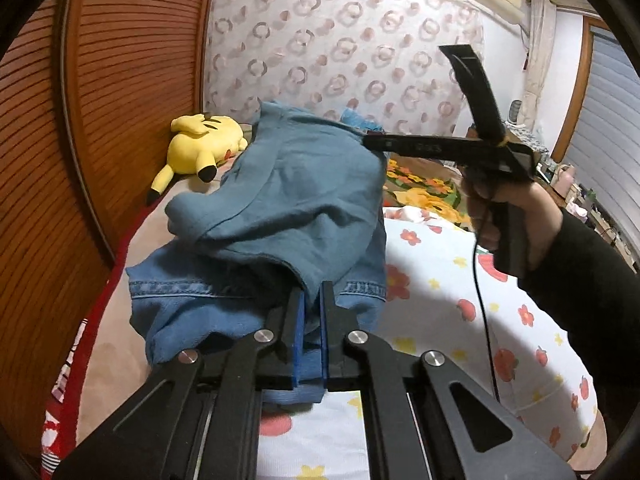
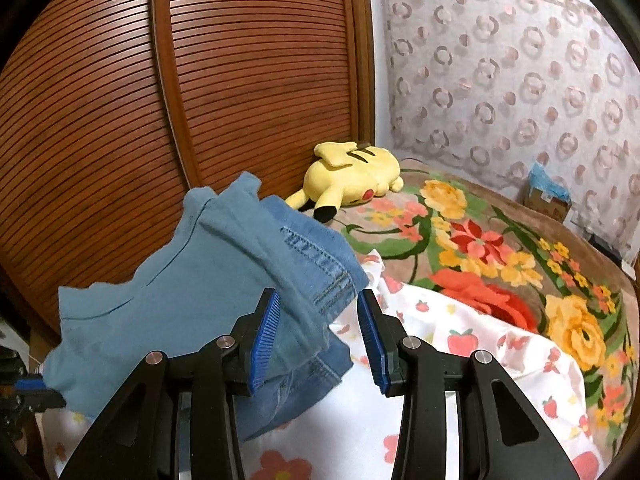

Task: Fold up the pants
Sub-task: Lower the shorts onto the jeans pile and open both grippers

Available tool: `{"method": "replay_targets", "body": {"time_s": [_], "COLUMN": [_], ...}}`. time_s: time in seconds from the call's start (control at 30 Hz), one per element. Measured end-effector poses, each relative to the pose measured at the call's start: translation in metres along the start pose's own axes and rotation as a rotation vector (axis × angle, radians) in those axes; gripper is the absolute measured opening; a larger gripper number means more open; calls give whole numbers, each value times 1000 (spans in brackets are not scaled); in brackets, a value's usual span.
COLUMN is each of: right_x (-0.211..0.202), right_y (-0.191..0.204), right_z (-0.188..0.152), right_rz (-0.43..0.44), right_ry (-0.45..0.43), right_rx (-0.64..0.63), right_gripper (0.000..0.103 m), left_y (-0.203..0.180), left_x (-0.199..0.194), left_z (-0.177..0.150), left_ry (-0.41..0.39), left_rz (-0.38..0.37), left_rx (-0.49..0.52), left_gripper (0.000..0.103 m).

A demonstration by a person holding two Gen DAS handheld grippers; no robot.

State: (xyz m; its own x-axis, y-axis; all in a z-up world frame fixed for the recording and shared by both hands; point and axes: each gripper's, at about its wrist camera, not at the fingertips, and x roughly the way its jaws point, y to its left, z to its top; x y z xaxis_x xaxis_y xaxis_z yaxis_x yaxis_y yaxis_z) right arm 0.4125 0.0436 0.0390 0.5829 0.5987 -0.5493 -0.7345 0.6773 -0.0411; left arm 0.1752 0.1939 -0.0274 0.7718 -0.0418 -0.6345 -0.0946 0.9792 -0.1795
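Blue denim pants (image 1: 288,200) hang bunched above the bed, lifted at two places. My left gripper (image 1: 310,320) is shut on a fold of the denim near the hem stitching, its blue pads pinching the cloth. In the right wrist view it shows at the far left edge as the left gripper (image 2: 40,386), holding a corner of the pants (image 2: 192,300). My right gripper (image 2: 318,340) stands open around a hemmed fold. Cloth lies against the left pad, and a gap shows at the right pad. In the left wrist view the right gripper (image 1: 372,142) meets the pants' far upper edge, held by a hand (image 1: 508,212).
A yellow plush toy (image 2: 352,176) lies at the head of the bed by the slatted wooden door (image 2: 240,80). A white sheet with a flower print (image 1: 460,300) and a floral blanket (image 2: 500,248) cover the bed. A cardboard box (image 2: 546,196) sits against the curtained wall.
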Motion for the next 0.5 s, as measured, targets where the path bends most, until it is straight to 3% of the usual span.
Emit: {"method": "replay_targets", "body": {"time_s": [0.1, 0.3, 0.4, 0.47, 0.5], "right_x": [-12, -42, -59, -71, -77], "right_y": [3, 14, 22, 26, 29], "right_z": [-1, -14, -23, -30, -33], "right_rz": [2, 4, 9, 8, 7], "right_ry": [4, -1, -10, -16, -20], "right_rx": [-1, 9, 15, 20, 22], "right_gripper": [42, 42, 42, 42, 42], "left_y": [0, 2, 1, -3, -3], "left_x": [0, -7, -11, -14, -15], "left_z": [2, 3, 3, 2, 3], "left_ry": [1, -15, -19, -22, -23], "left_rz": [13, 50, 51, 57, 58], "left_rx": [3, 19, 31, 42, 45], "left_gripper": [13, 43, 47, 58, 69]}}
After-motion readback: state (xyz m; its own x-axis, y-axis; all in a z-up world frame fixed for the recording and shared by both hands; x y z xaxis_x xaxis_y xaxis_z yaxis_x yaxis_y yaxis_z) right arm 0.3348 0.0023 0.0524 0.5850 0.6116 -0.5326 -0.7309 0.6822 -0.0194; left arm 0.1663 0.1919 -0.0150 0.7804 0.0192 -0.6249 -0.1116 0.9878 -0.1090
